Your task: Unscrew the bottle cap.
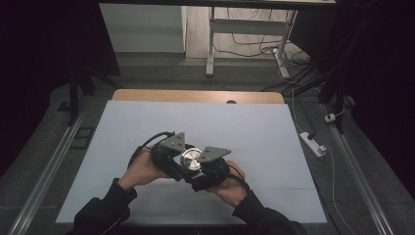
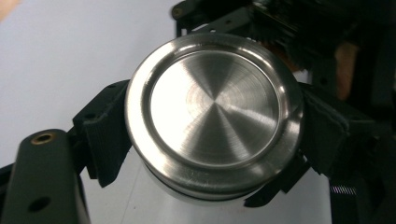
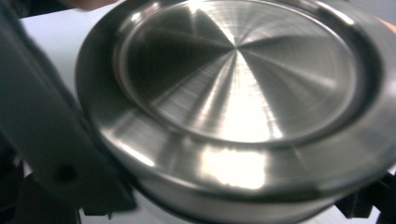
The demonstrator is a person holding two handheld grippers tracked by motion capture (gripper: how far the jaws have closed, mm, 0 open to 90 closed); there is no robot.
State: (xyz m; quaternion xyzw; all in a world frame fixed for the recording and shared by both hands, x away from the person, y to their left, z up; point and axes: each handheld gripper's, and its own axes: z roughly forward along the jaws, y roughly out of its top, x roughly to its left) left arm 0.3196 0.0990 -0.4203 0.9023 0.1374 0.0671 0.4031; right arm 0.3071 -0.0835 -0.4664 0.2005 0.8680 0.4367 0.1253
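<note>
A small white jar with a round brushed-steel lid (image 1: 191, 159) is held above the middle of the white table (image 1: 254, 122), lid facing up. My left gripper (image 1: 176, 164) comes in from the left. In the left gripper view its fingers (image 2: 107, 137) press on both sides of the jar (image 2: 154, 196) just under the lid (image 2: 215, 107), so my left gripper (image 2: 215, 144) is shut on it. From the right, my right gripper (image 1: 204, 171) meets the same jar. In the right gripper view its jaws flank the lid (image 3: 238, 79), and my right gripper (image 3: 224, 186) is shut on it.
The table's wooden far edge (image 1: 195, 95) has a small hole. A white power strip (image 1: 313, 143) and cables lie on the floor to the right. White desk legs (image 1: 210, 49) stand behind. Metal rails (image 1: 49, 166) run along both sides.
</note>
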